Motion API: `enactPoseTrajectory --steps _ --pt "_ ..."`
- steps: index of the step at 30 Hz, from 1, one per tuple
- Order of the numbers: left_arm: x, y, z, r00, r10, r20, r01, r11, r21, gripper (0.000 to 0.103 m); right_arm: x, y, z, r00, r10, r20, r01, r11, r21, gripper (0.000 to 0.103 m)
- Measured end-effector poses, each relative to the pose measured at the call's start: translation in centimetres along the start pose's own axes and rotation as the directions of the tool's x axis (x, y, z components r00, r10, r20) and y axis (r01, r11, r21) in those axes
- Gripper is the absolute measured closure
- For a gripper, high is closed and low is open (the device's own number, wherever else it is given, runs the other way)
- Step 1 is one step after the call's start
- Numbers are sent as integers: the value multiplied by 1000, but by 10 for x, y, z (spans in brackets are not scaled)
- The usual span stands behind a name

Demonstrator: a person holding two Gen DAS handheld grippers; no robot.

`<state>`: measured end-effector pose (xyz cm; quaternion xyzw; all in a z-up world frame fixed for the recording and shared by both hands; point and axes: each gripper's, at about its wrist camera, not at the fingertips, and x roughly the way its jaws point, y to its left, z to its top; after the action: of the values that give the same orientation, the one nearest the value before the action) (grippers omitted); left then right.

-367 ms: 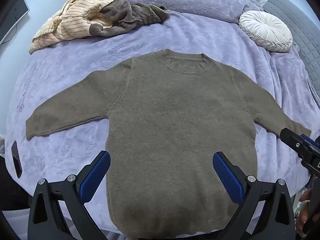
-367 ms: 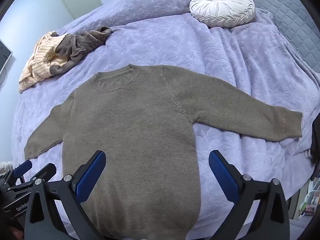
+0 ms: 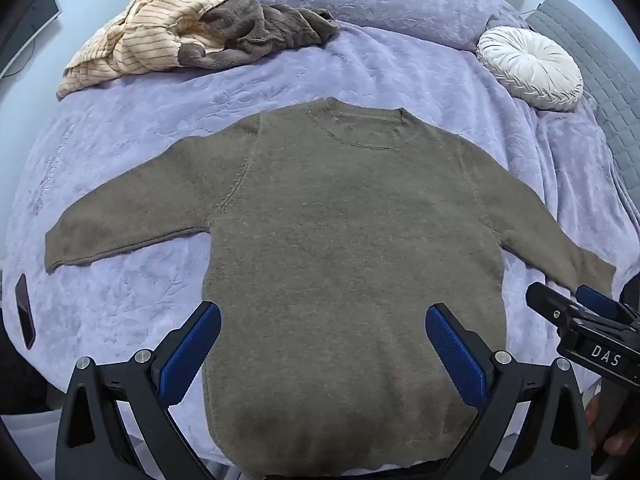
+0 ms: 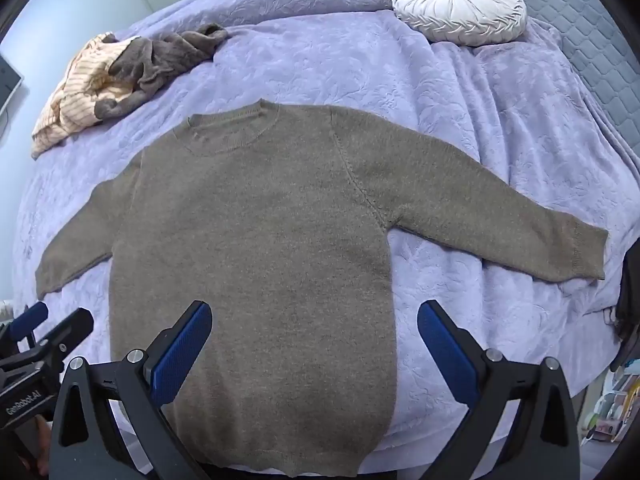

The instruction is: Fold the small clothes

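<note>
An olive-brown knit sweater [image 3: 352,240] lies flat on the lavender bedspread [image 3: 380,68], collar away from me, both sleeves spread out; it also shows in the right wrist view [image 4: 256,240]. My left gripper [image 3: 322,340] is open and empty above the sweater's lower body. My right gripper [image 4: 314,338] is open and empty above the sweater's lower right edge. The right gripper shows at the right edge of the left wrist view [image 3: 584,316], near the right sleeve cuff. The left gripper shows at the left edge of the right wrist view [image 4: 44,332], below the left cuff.
A pile of a cream striped garment [image 3: 152,40] and a grey-brown fuzzy one [image 3: 264,28] lies at the far left. A round white pleated cushion [image 3: 528,68] sits far right by a grey headboard [image 3: 600,60]. A dark phone [image 3: 25,312] lies at the bed's left edge.
Both views have shifted slightly; the right gripper shows a little further into the left wrist view. The sweater has not moved and both grippers stay open.
</note>
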<state>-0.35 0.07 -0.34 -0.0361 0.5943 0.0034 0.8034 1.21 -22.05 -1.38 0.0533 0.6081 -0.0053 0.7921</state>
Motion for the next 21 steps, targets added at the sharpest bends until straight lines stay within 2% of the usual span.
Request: enactPoseTrajectory --steps 2,6,10,21 --pt "2 -1 1 1000 23 -8 -23 1000 4 0 5 -1 -1 1000 -4 -22 4 1000 5 1" --pt "5 -5 3 1000 3 -30 -2 1000 20 0 8 0 -5 999 4 -31 -3 1000 6 1" --pt "4 -7 -1 999 16 -33 -15 999 39 0 7 -1 -8 999 -16 -39 16 1000 10 1" --pt "1 4 -4 999 28 -22 -28 1000 0 0 10 -6 -9 998 -13 -56 15 999 38 1"
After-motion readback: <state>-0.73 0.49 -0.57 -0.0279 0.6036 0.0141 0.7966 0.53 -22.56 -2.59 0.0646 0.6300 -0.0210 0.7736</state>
